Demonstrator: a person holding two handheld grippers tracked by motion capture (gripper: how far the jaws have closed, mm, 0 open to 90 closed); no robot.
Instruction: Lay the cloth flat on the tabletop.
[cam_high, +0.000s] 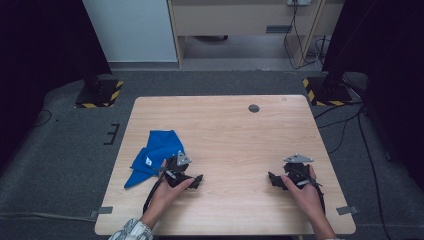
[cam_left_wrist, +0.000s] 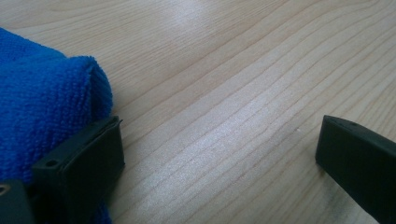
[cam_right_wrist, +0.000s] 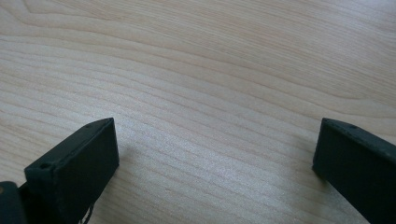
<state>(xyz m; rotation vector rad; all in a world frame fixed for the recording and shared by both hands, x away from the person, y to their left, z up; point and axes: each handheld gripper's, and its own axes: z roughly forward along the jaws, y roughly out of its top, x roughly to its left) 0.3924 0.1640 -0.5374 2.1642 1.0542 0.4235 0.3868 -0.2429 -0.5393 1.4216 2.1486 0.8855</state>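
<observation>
A crumpled blue cloth (cam_high: 159, 150) with a small white tag lies on the left part of the wooden table (cam_high: 225, 125). My left gripper (cam_high: 182, 172) rests on the table at the cloth's right edge, held by a hand. In the left gripper view its jaws stand wide open; the blue cloth (cam_left_wrist: 42, 107) bulges against the outer side of the left jaw, and only bare wood lies between the jaws. My right gripper (cam_high: 287, 177) sits low on the table at the front right, open, with bare wood between its jaws (cam_right_wrist: 215, 158).
A small dark round disc (cam_high: 254, 108) sits near the table's far edge. Black stands with yellow-black striped bases (cam_high: 100, 92) (cam_high: 322, 90) flank the table on the grey carpet. Cables trail on the floor at right.
</observation>
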